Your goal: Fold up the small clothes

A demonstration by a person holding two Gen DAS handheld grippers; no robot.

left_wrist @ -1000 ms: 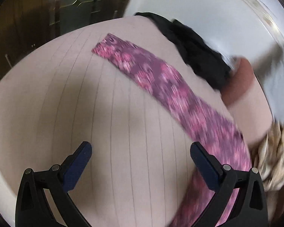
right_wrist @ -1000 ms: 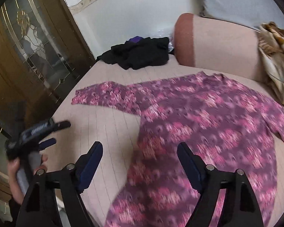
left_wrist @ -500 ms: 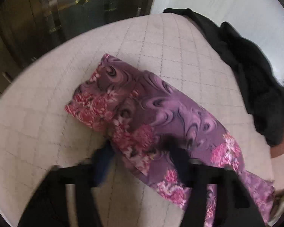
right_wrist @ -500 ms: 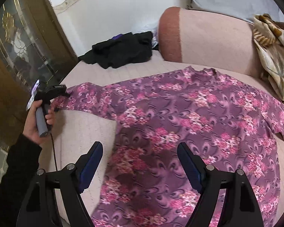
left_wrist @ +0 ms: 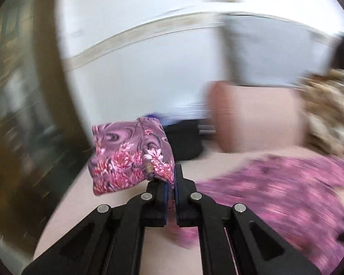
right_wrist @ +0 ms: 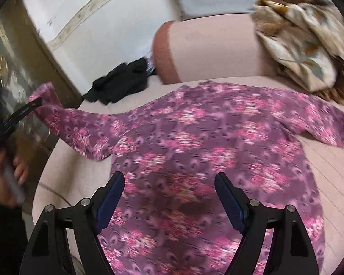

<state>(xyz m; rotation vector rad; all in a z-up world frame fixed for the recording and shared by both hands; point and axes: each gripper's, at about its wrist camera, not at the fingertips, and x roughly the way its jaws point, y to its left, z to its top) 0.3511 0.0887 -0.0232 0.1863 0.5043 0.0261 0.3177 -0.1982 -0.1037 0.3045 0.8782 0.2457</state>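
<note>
Between clenched left tongs (left_wrist: 170, 181), blurred sleeve (left_wrist: 130, 153); right tongs (right_wrist: 169, 197) spread above shirt (right_wrist: 195, 149)

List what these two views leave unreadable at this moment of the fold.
- Lower hem of the purple floral top: right wrist view, cut off by the bottom edge, behind the open right gripper.
- Top's body: left wrist view, motion-blurred.
- Black garment: left wrist view, partly behind the sleeve cuff clamped in the left gripper.
</note>
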